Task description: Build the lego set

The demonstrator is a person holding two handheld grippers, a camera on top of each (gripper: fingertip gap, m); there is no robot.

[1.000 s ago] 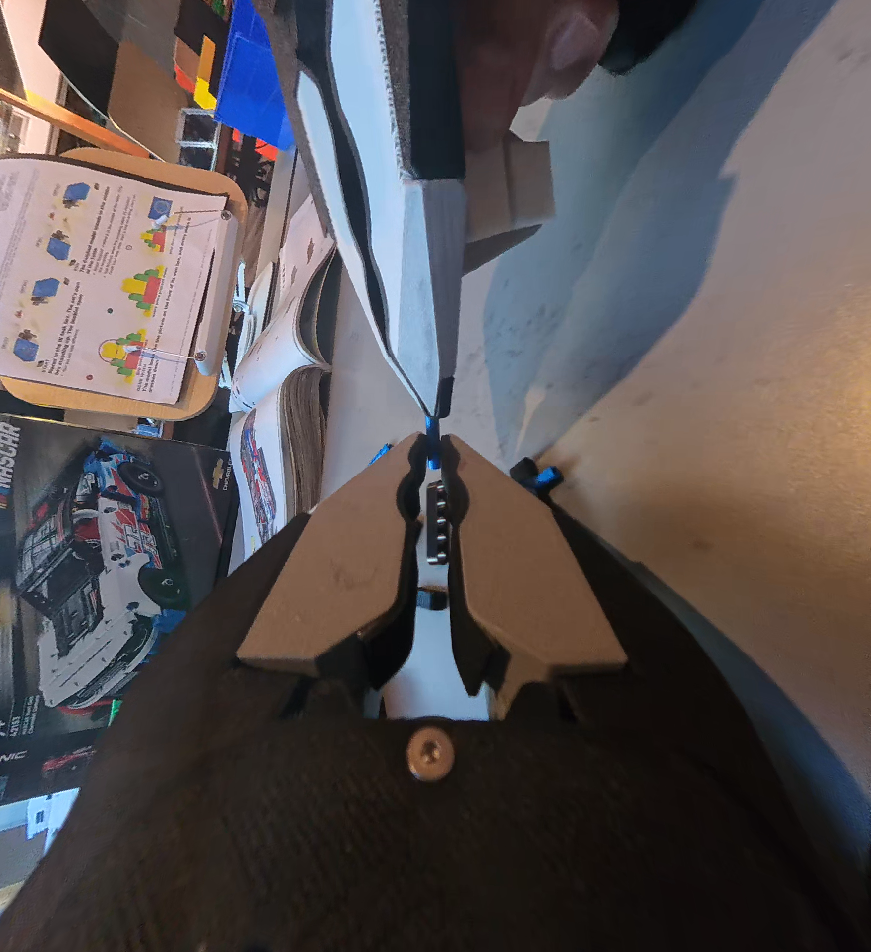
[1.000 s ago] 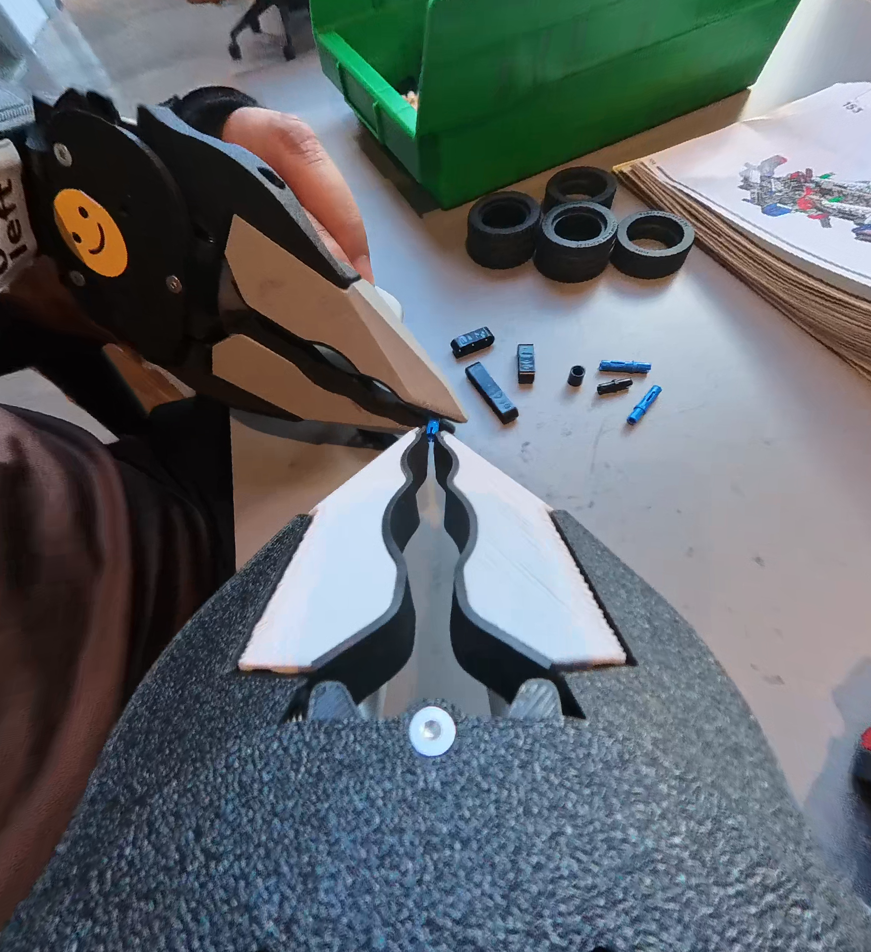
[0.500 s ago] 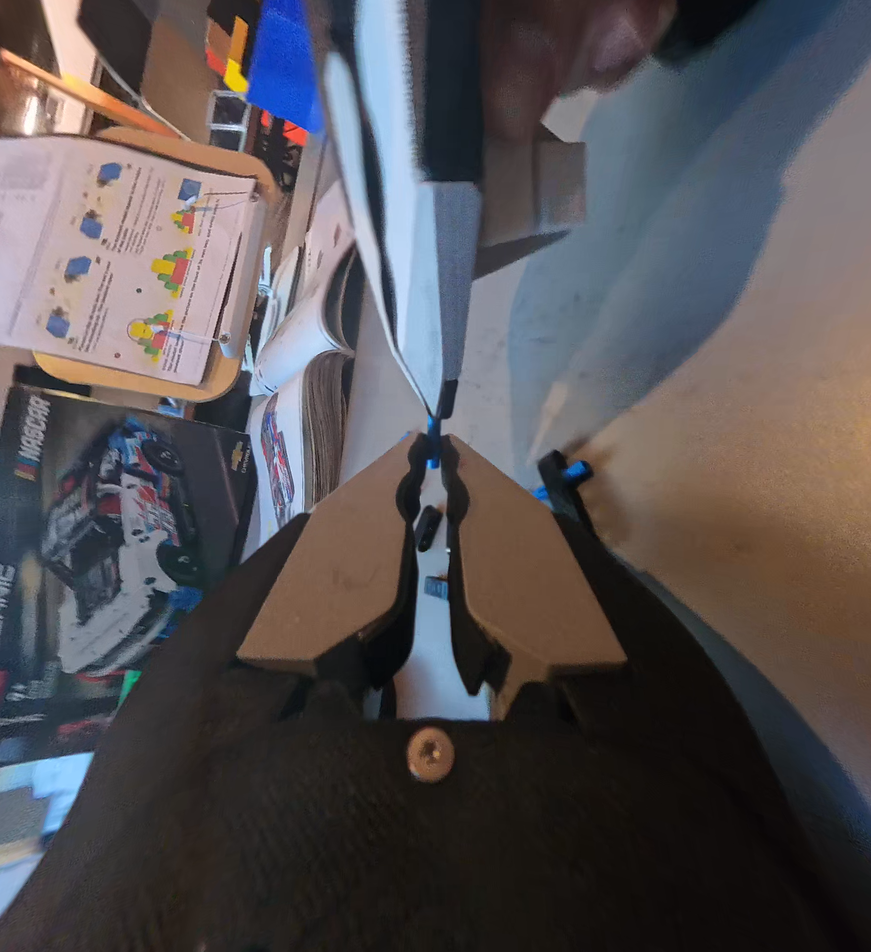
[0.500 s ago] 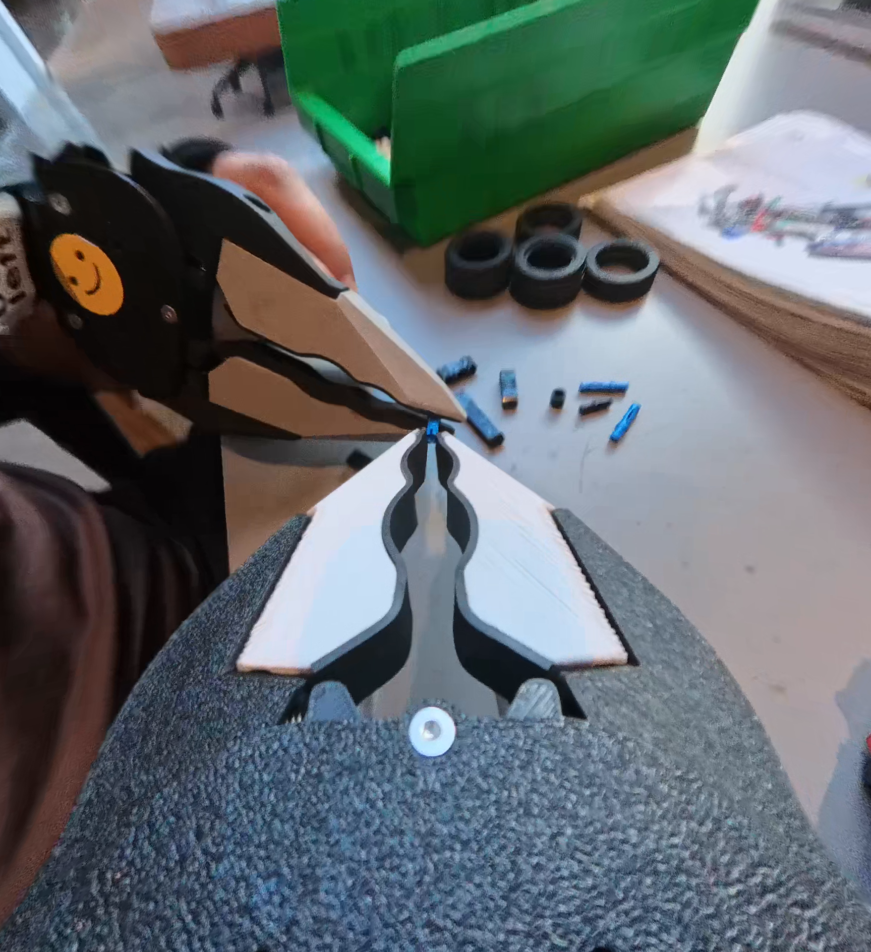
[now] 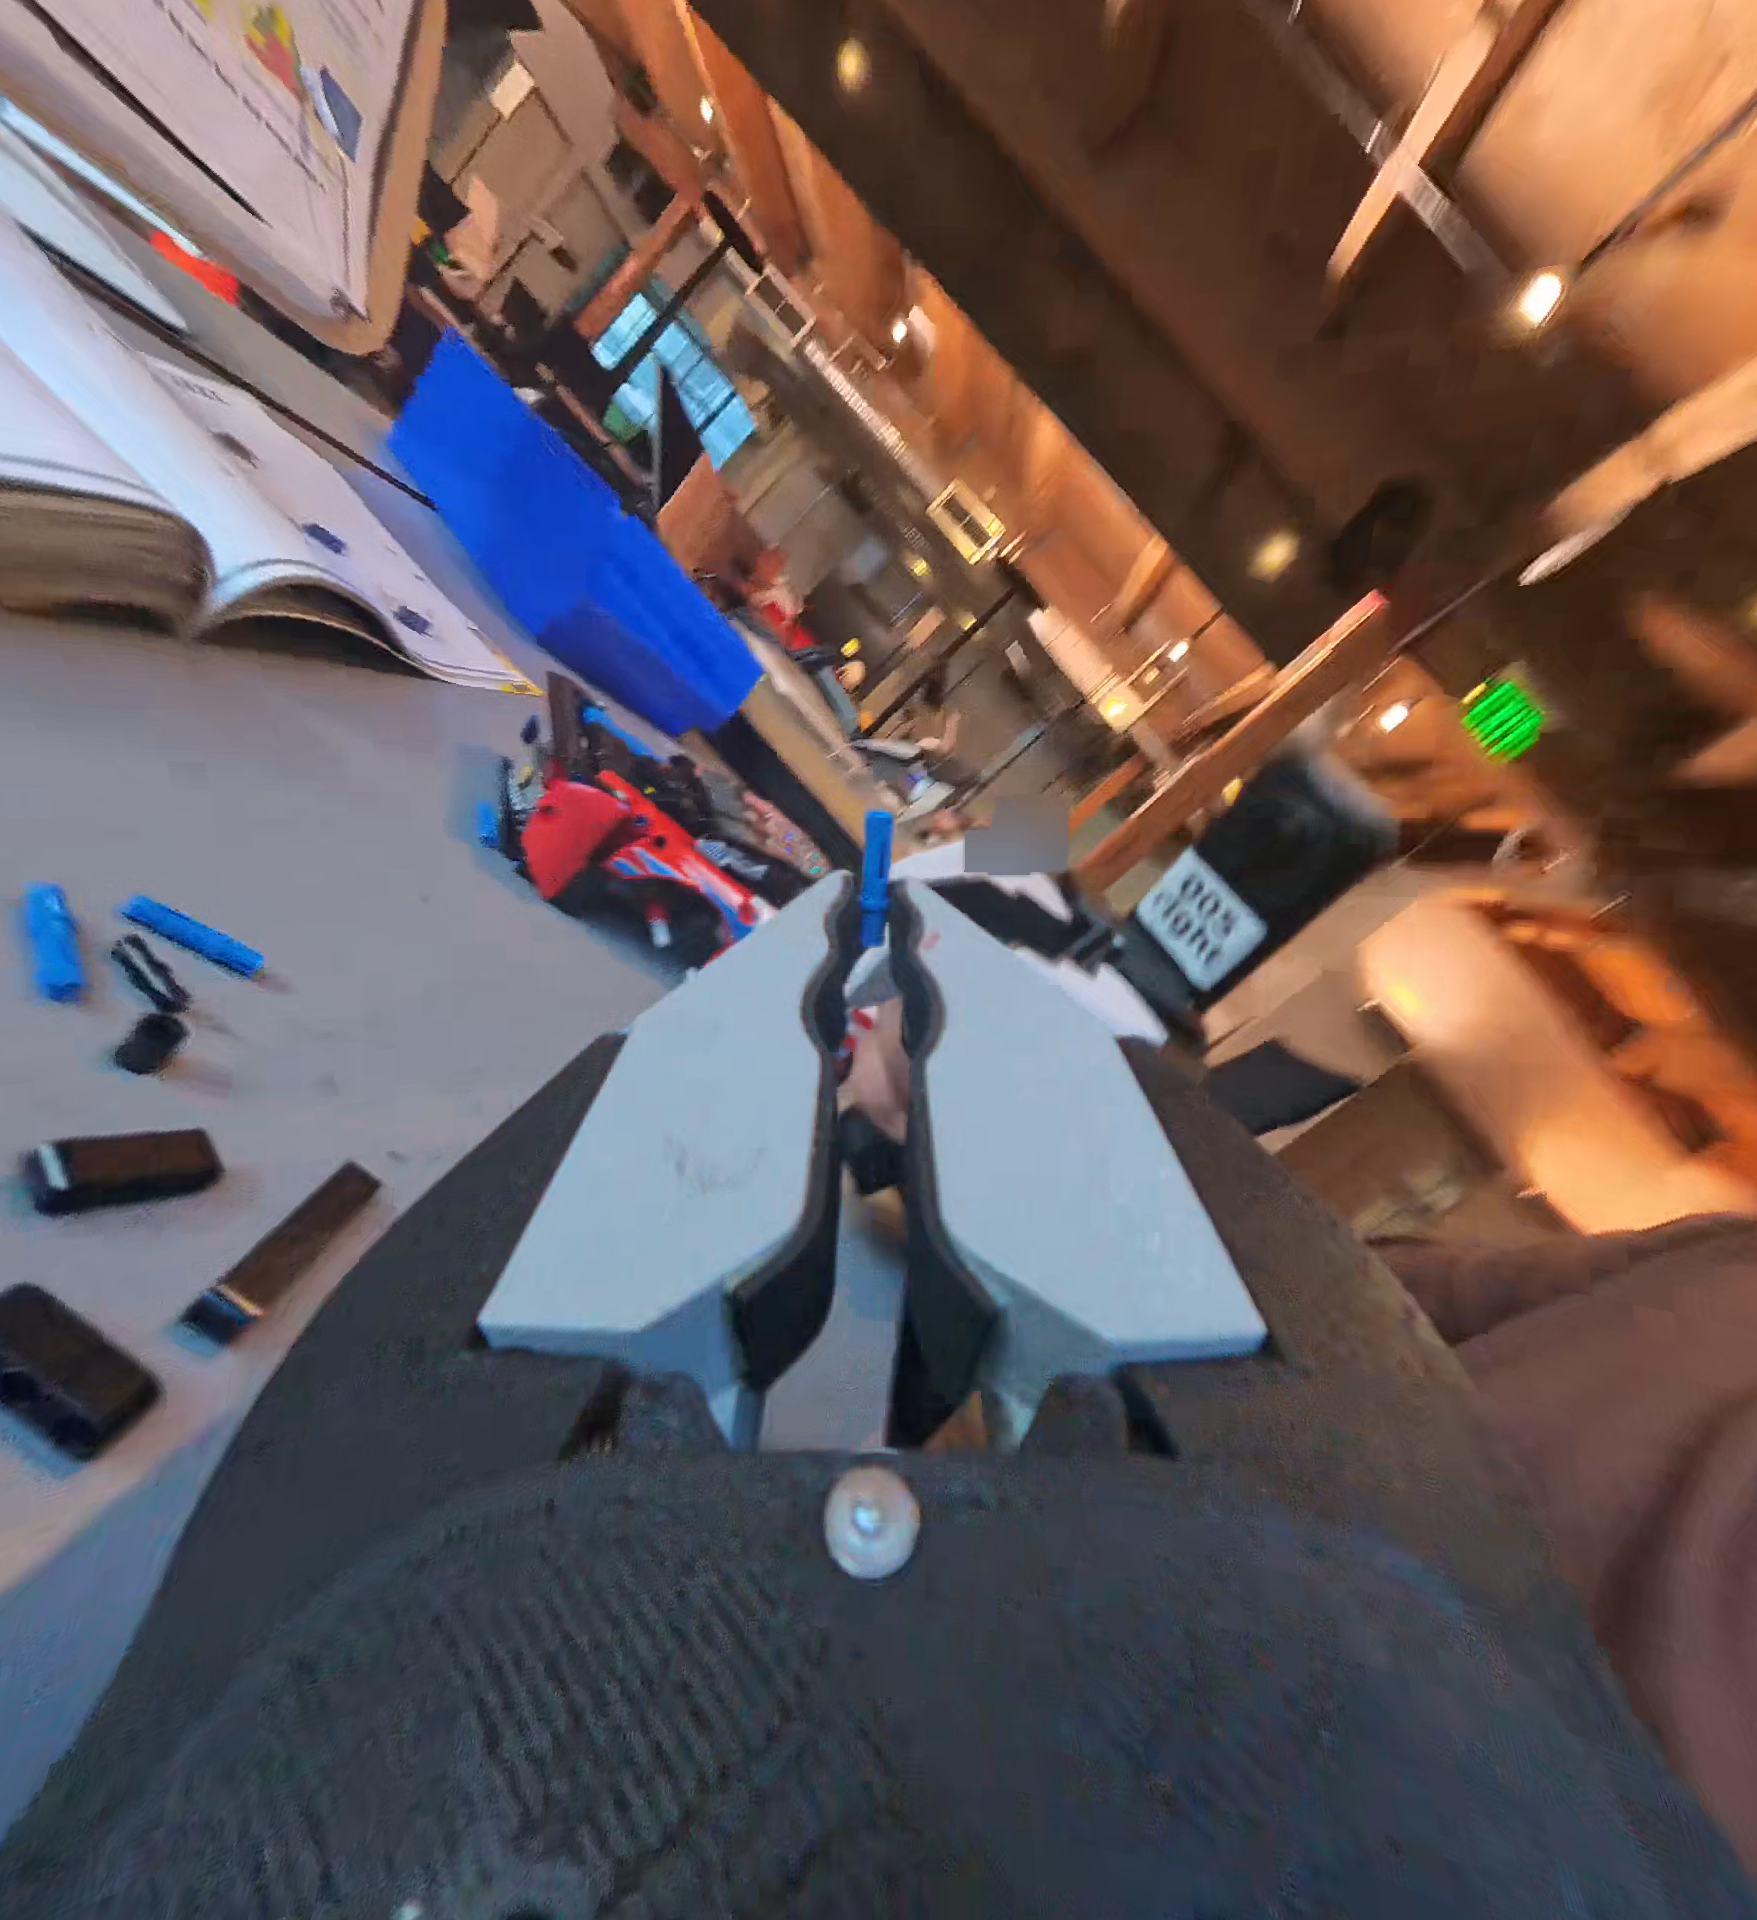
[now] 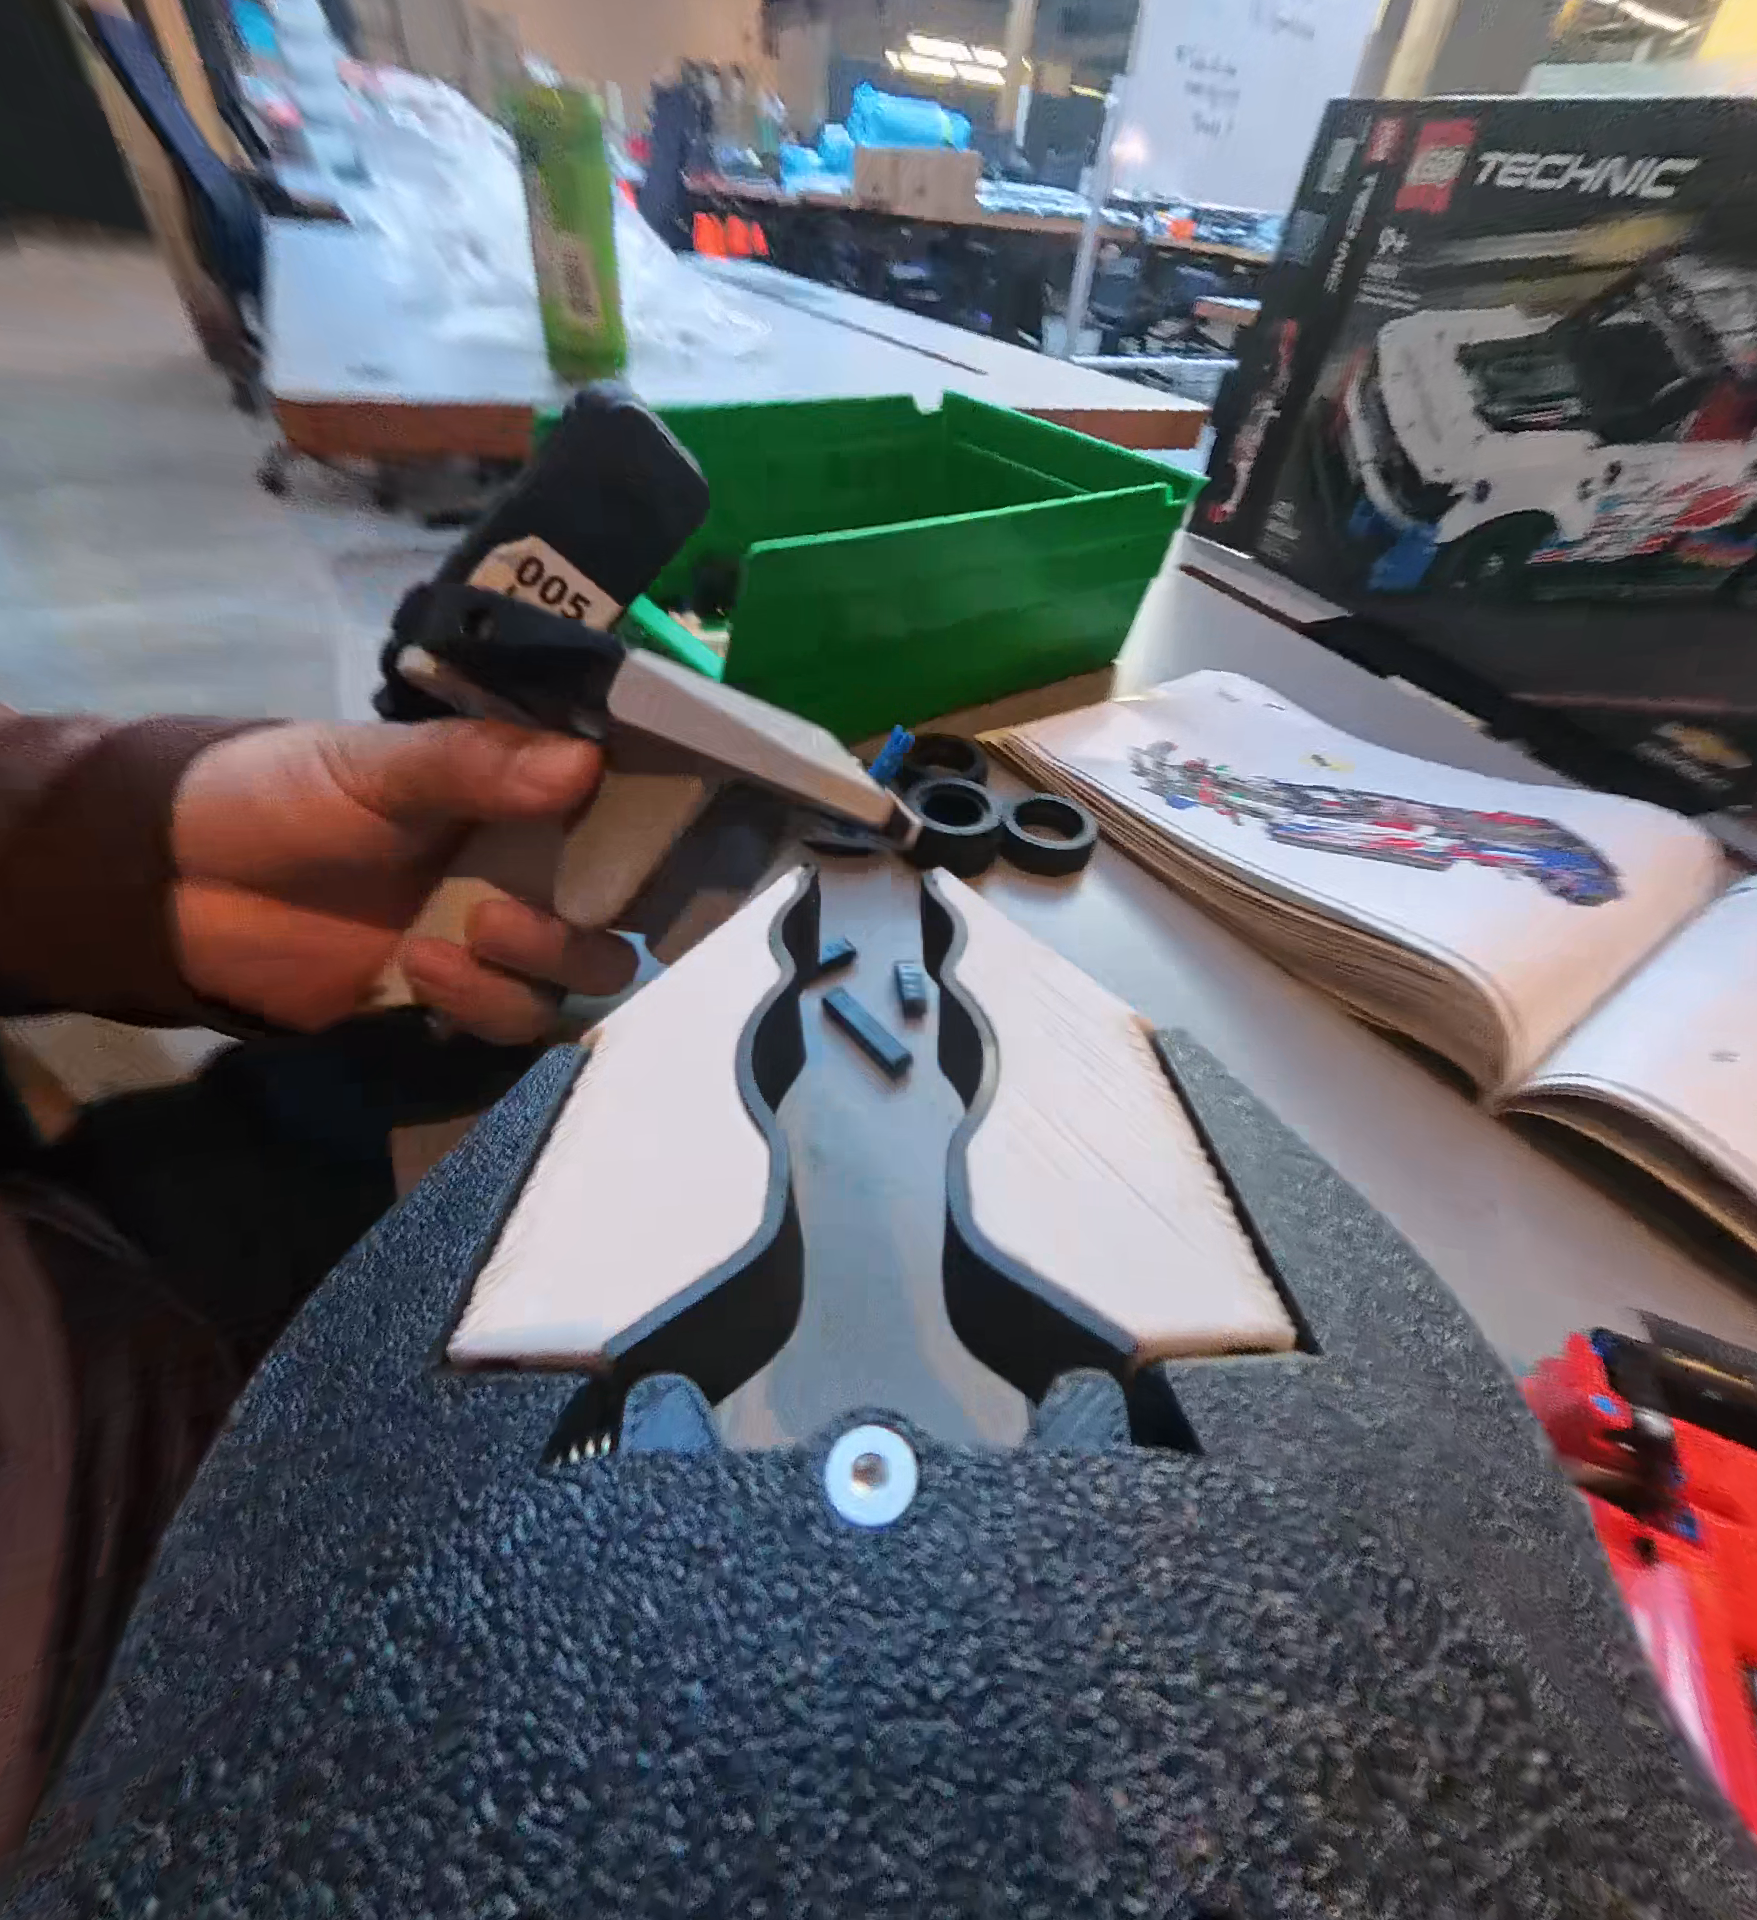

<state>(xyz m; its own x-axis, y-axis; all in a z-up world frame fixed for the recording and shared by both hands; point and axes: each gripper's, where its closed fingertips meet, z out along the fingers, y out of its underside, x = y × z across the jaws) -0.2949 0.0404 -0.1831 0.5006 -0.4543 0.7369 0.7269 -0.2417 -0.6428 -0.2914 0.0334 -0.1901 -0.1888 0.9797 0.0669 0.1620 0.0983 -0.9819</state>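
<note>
Grey table (image 6: 1300, 1081) in busy workshop

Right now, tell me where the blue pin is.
The blue pin is pinched at the tips of the left gripper, lifted off the table, seen in the left wrist view.

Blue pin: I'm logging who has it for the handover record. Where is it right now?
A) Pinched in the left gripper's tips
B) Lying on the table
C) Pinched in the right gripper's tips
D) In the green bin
A: the blue pin sticks out of the shut left gripper; the right gripper is open and empty.
</note>
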